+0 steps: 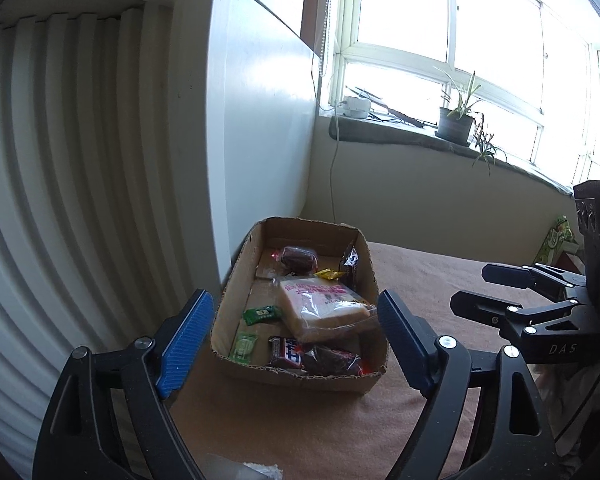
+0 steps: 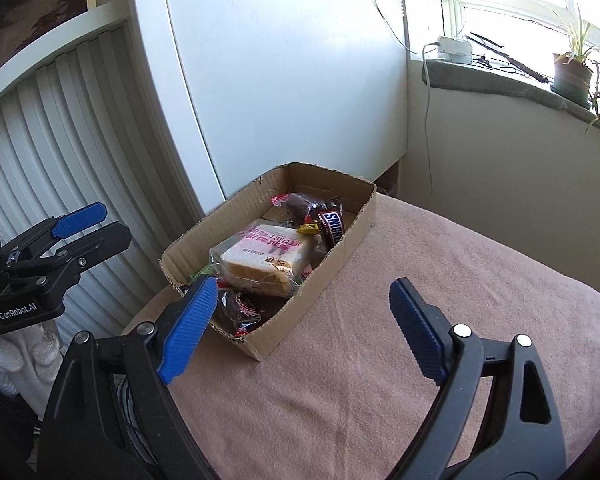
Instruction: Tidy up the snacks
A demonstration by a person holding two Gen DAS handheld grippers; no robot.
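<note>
Left wrist view shows us our left gripper with its two blue pads spread wide apart and nothing between them. We see the cardboard box a little way ahead of the pads. It sits on a worktop covered with a brown cloth. The box has no lid and its top edge is rough and torn. Inside it we see the snacks: a bagged bread slice in the middle, green candy packets by the left wall, and dark wrapped cakes at the near end.

On the left, the box is close to a white cabinet, so there is little room on that side. On the right, the cloth is bare and wide.

In the right wrist view, our right gripper is spread wide apart too, and holds nothing. Its left pad is over the near corner of the box. A Snickers bar leans at the far end. A potted plant stands on the window sill, well apart from the box.
</note>
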